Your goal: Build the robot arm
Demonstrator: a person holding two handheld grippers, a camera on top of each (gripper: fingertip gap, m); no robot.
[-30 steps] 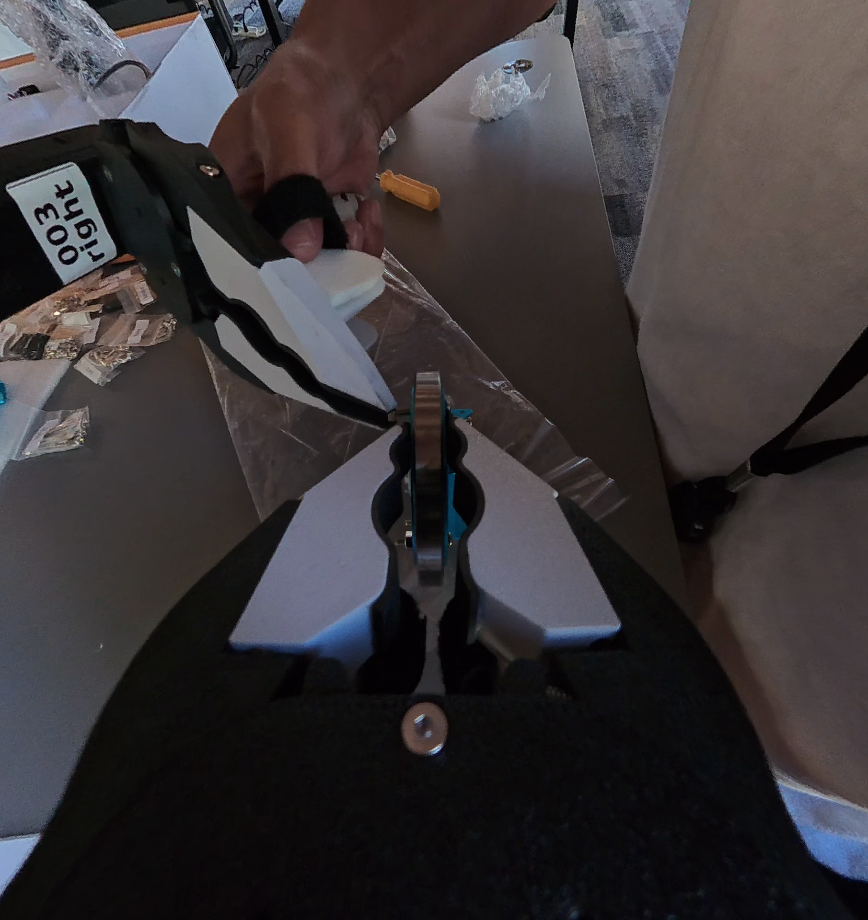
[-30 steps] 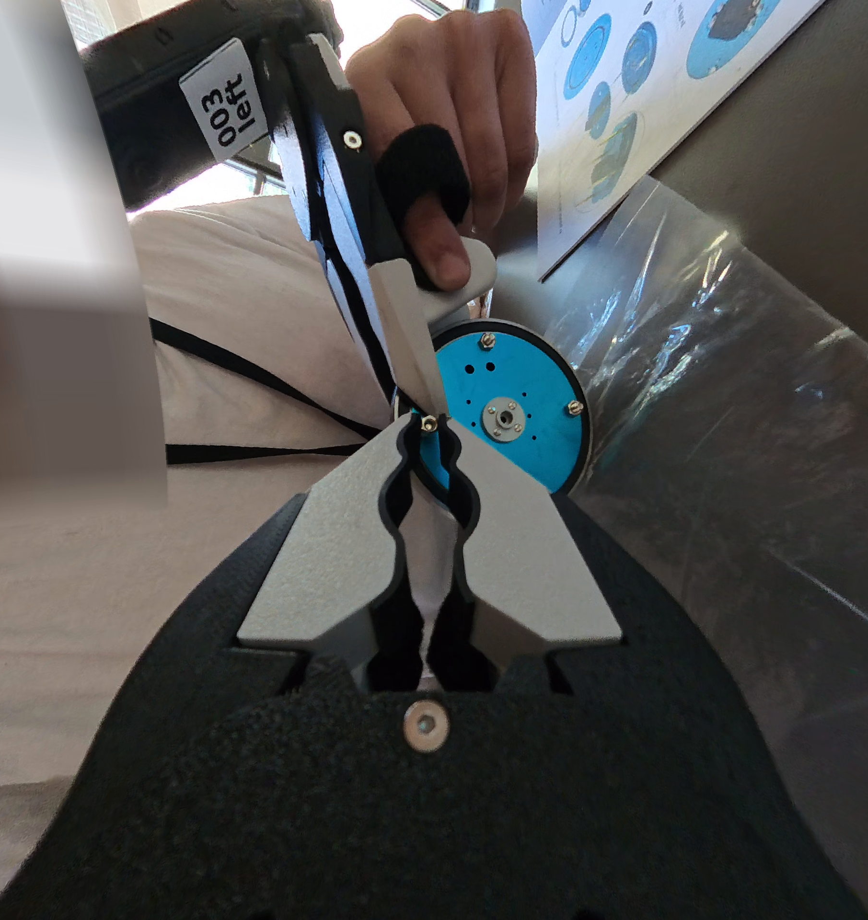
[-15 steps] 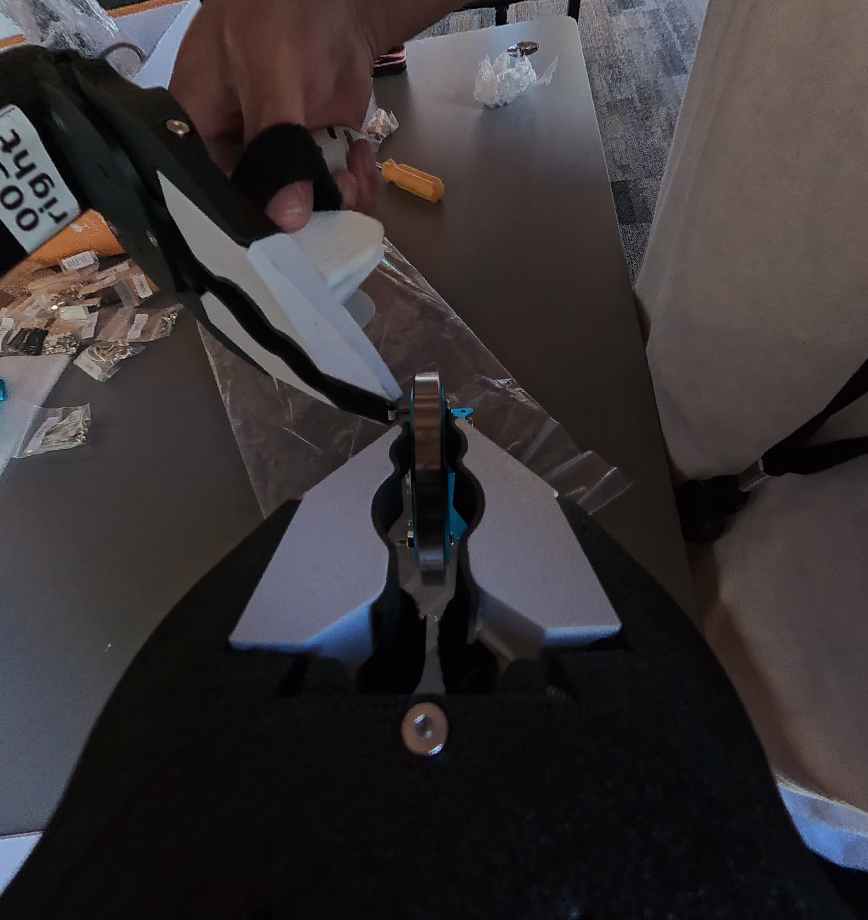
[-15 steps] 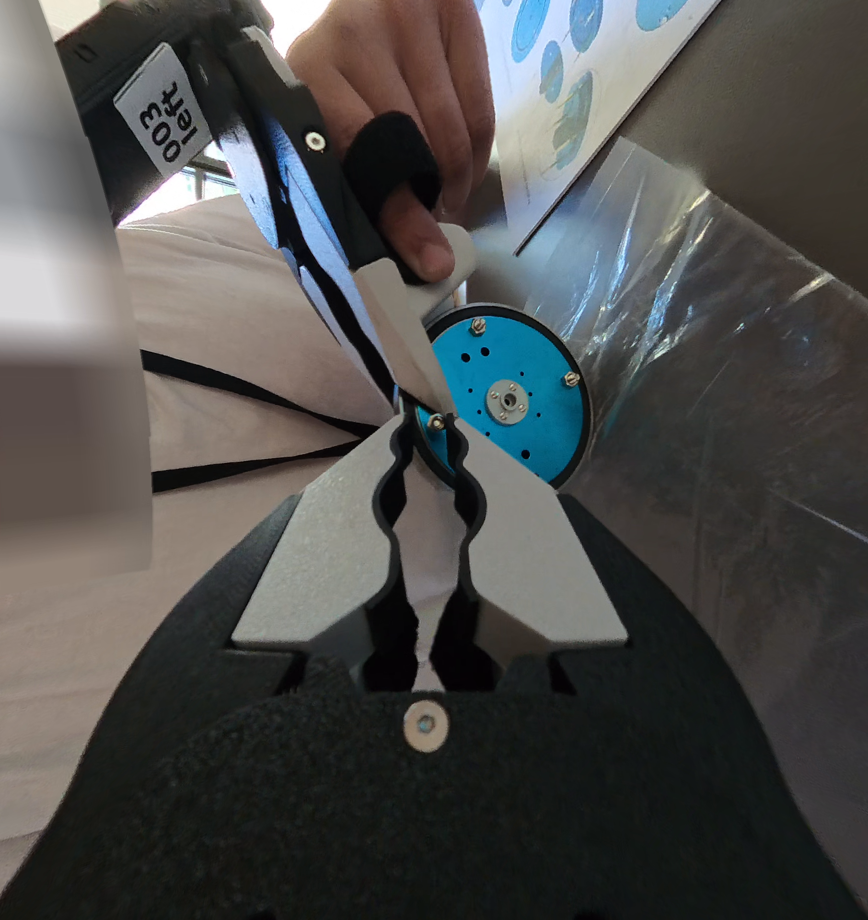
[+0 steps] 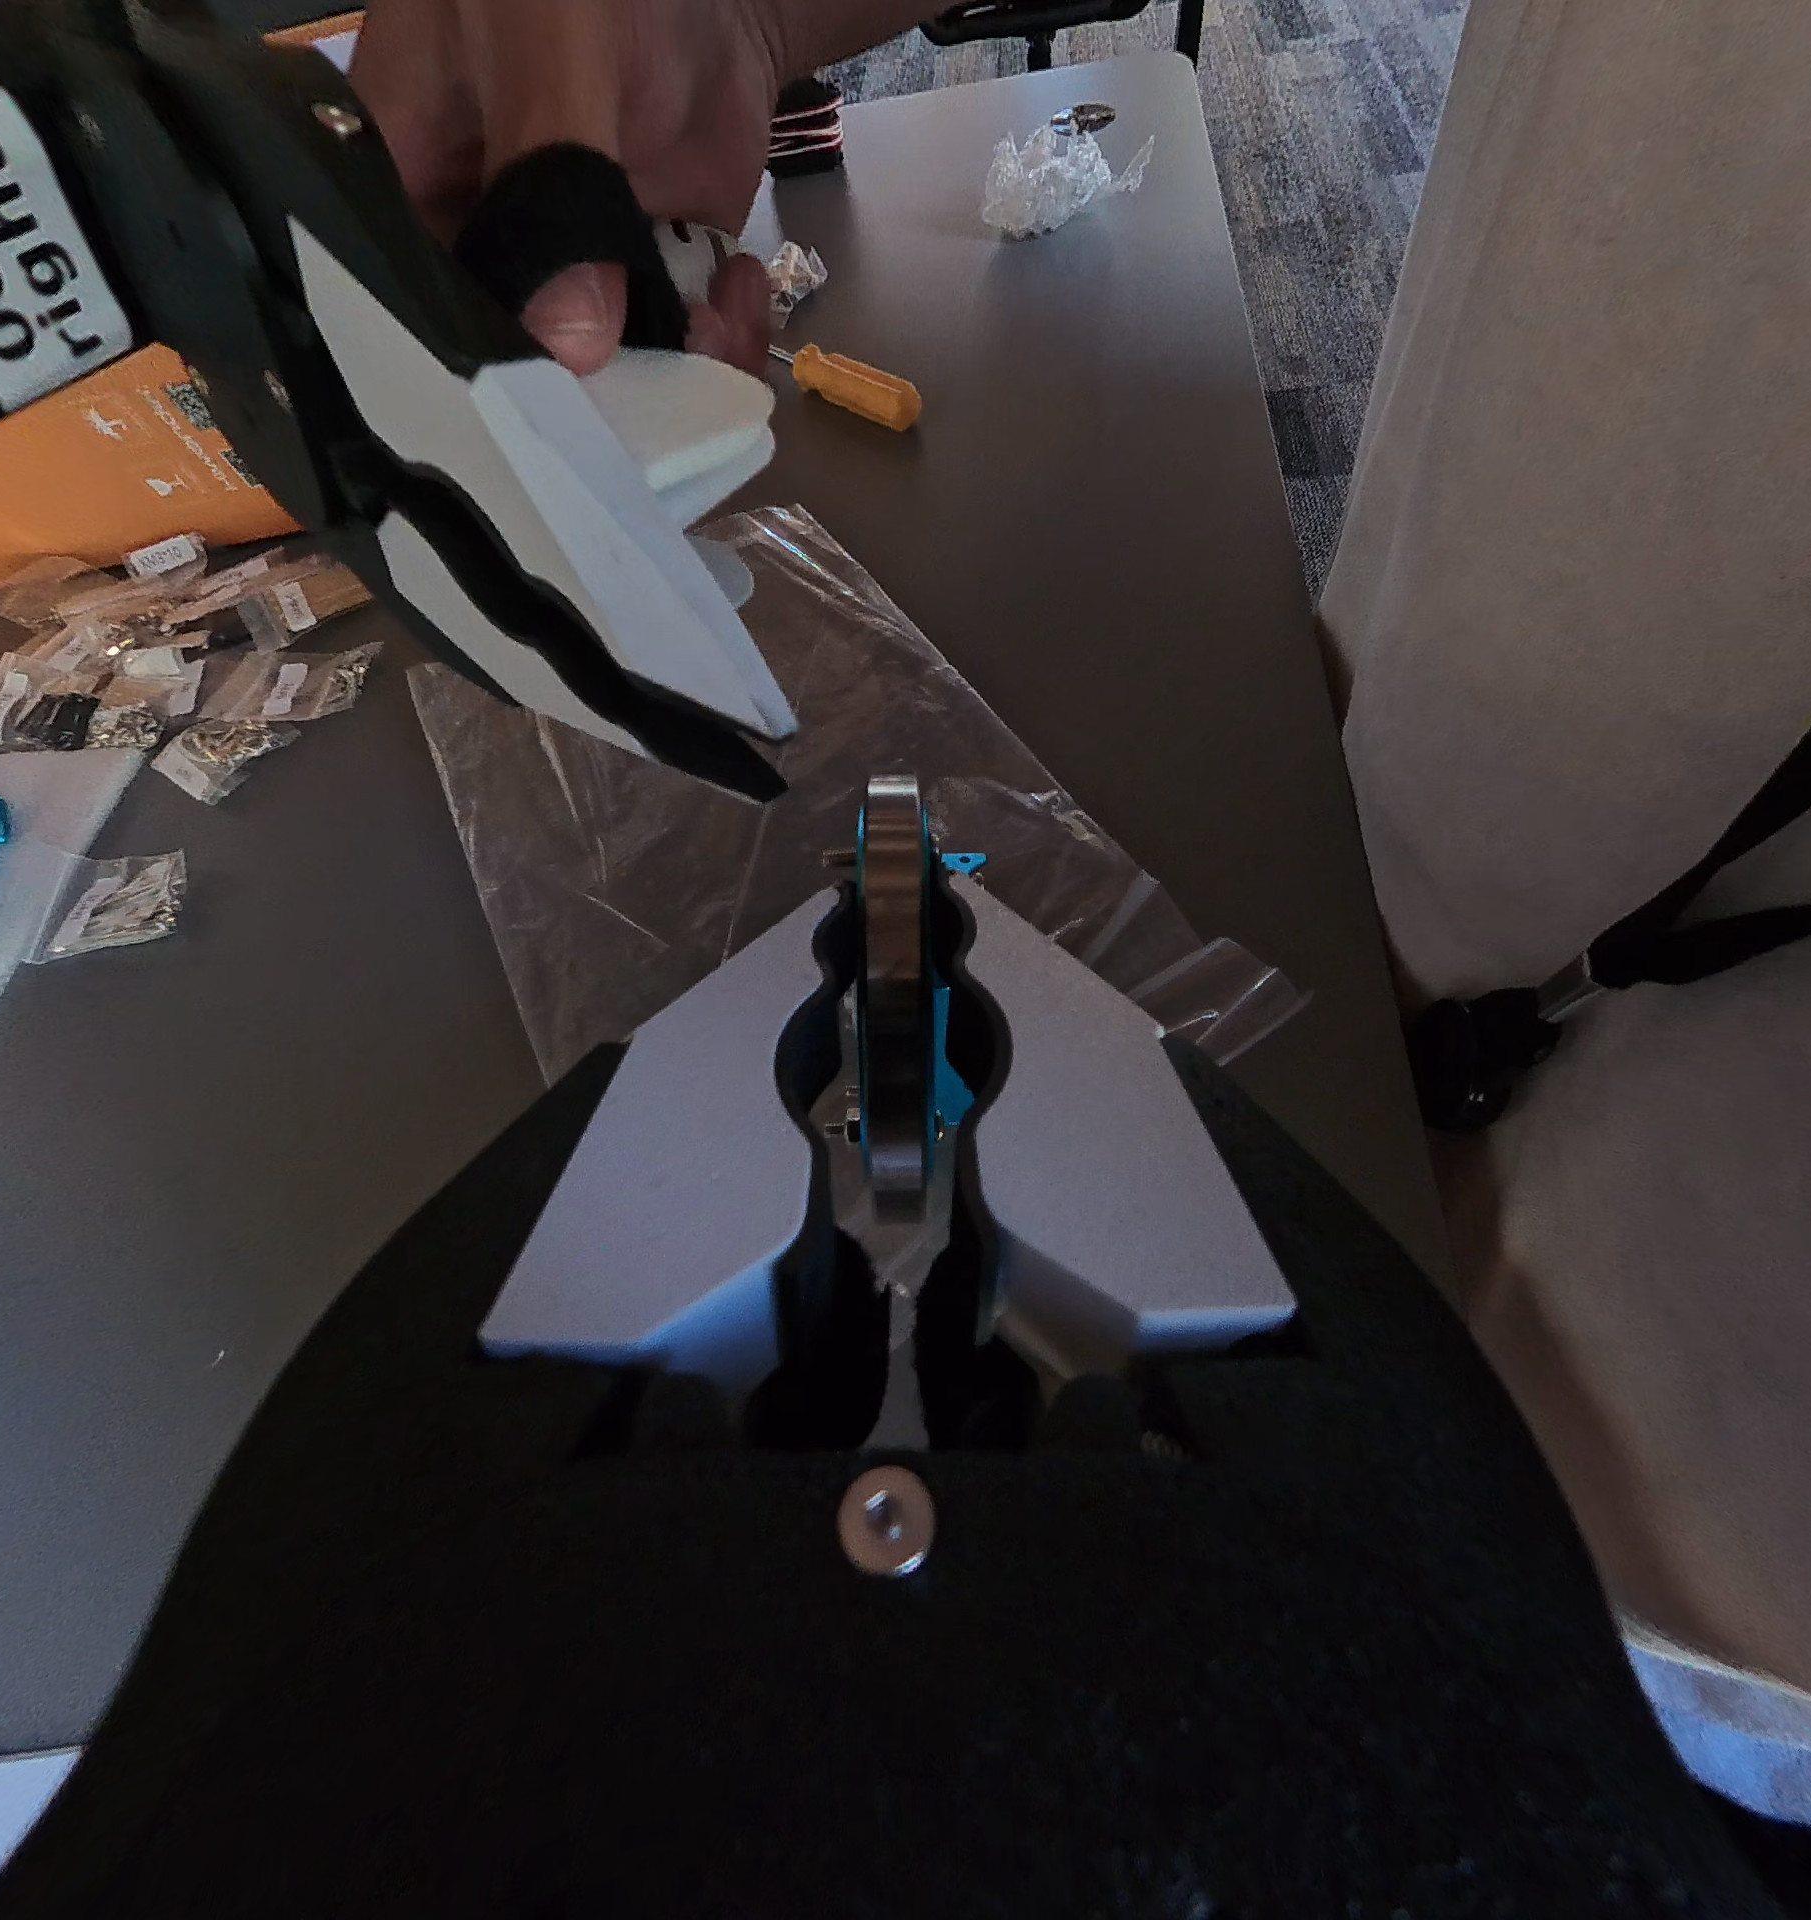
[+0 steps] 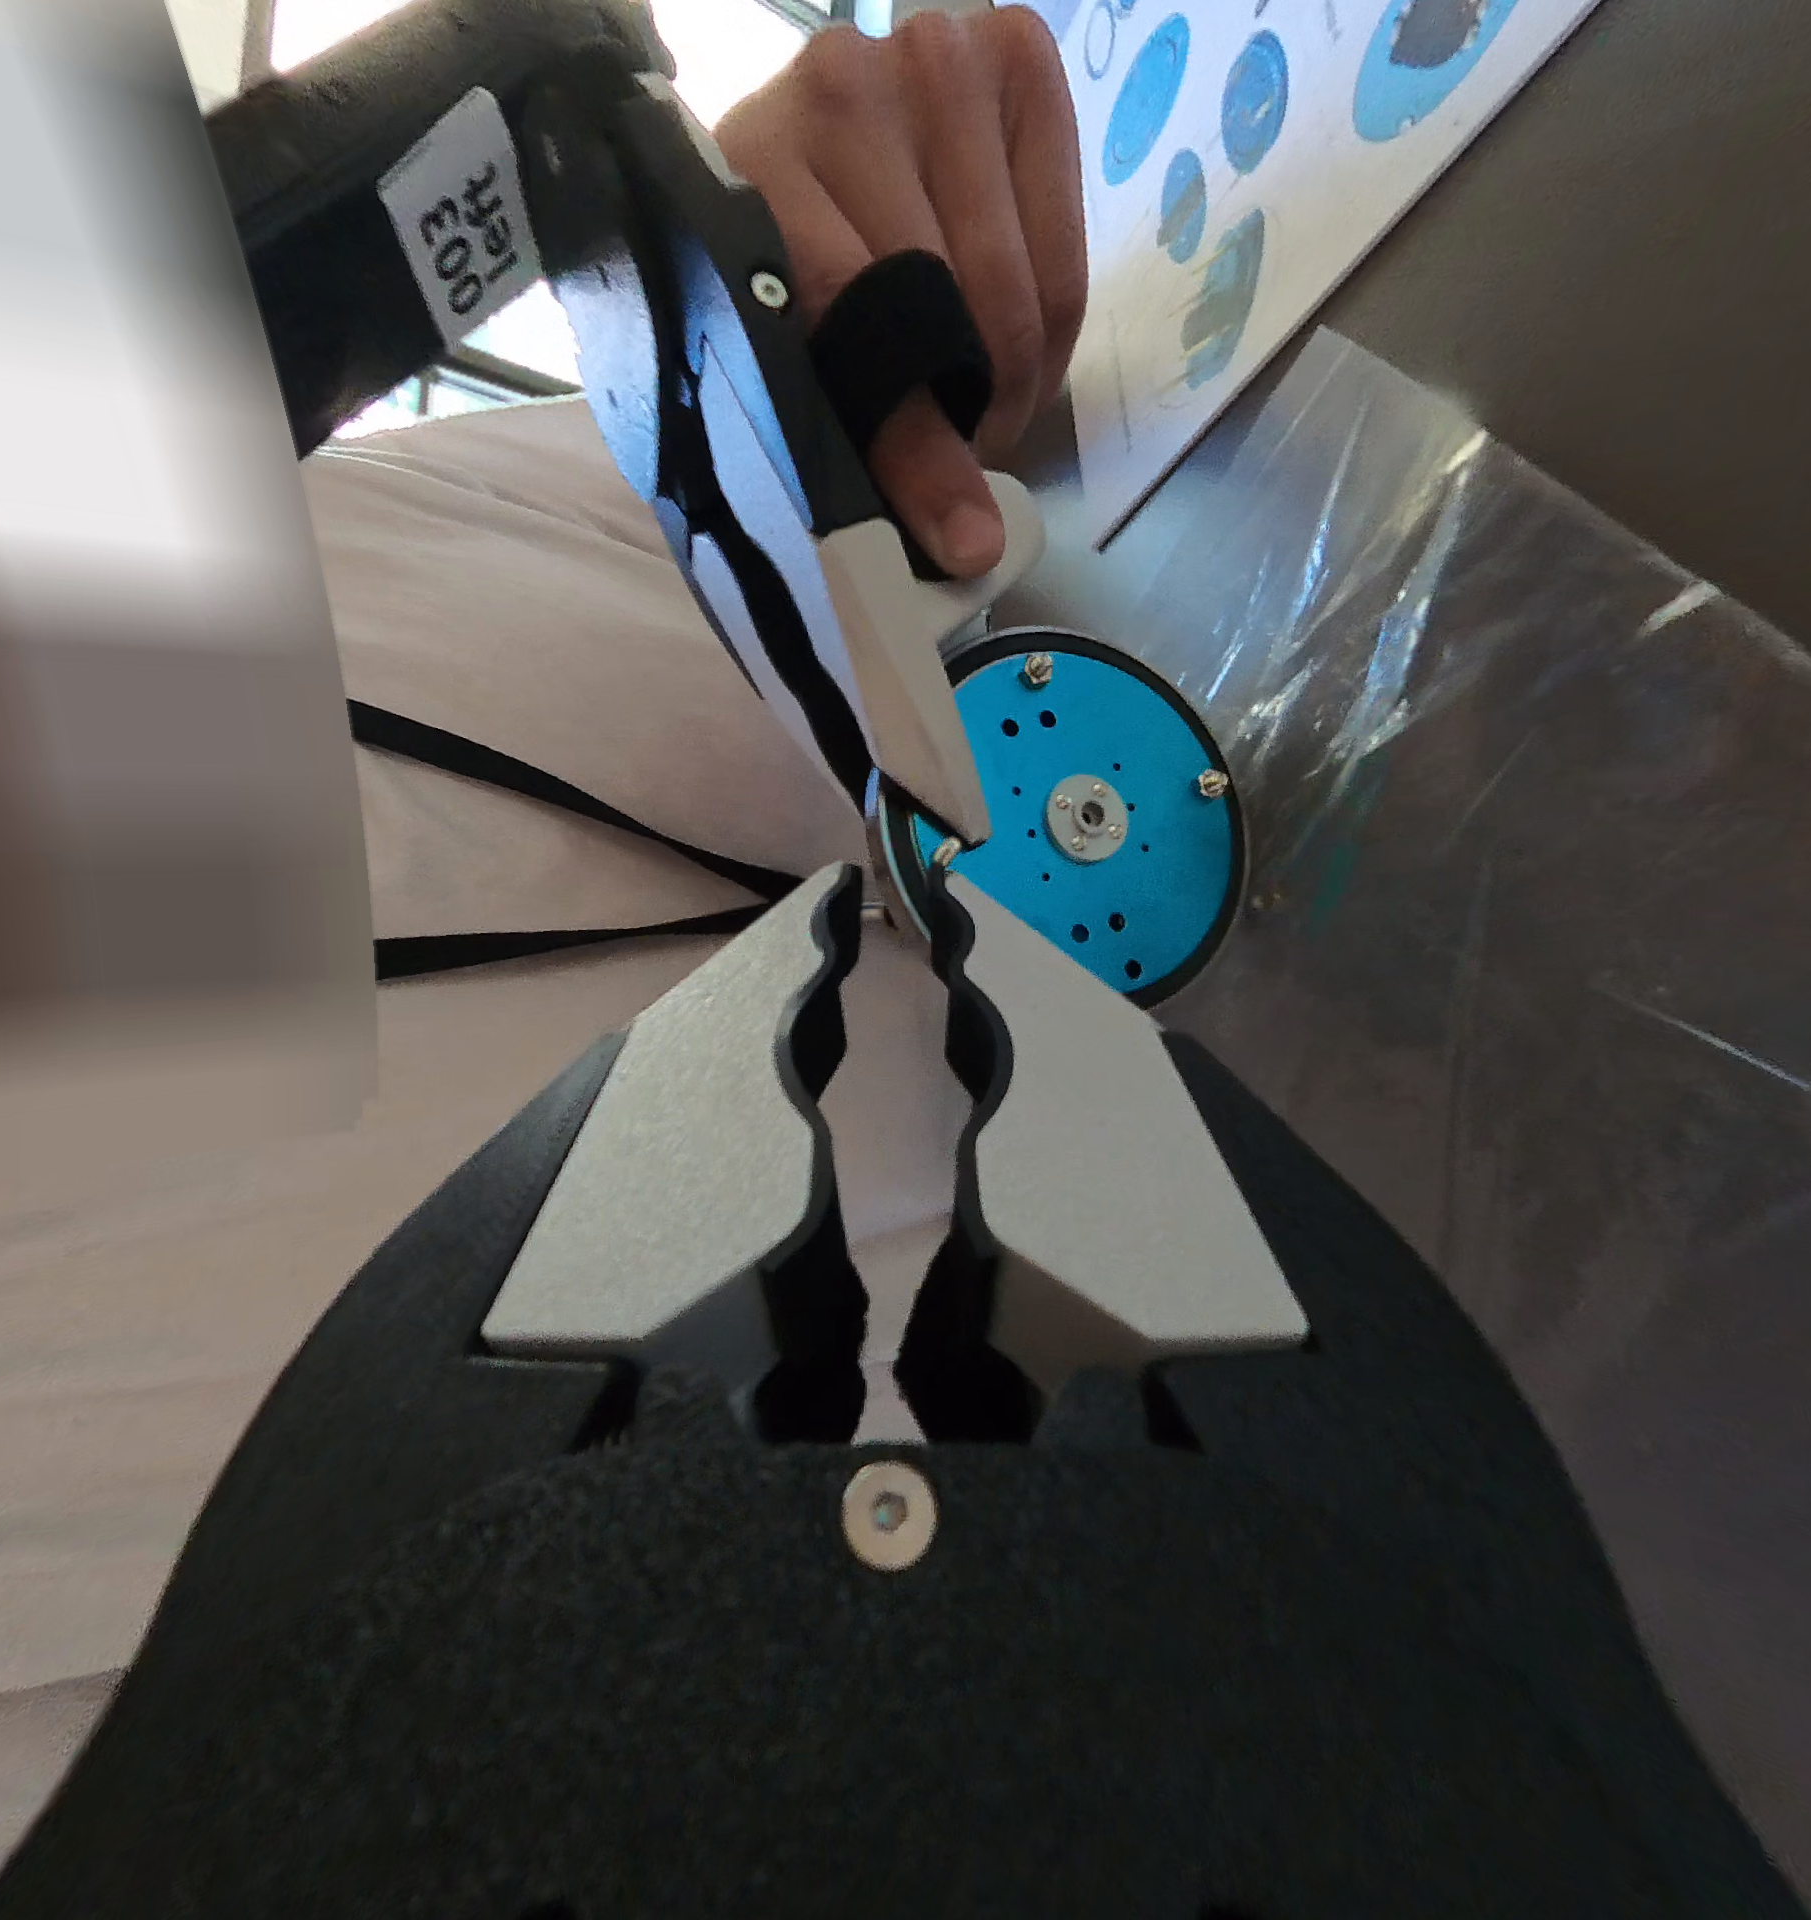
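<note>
Left claw (image 5: 893,883) is clamped edge-on around the blue wheel (image 6: 1077,821). Right claw (image 6: 896,883) sits slightly apart, empty, by the rim screw (image 6: 945,850). I'd keep the wheel steady over the desk (image 5: 1036,499).

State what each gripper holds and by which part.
The left gripper clamps the blue disc edge-on, gripping its two flat faces near the rim. The right gripper holds nothing; its jaws stand open beside the disc.
</note>
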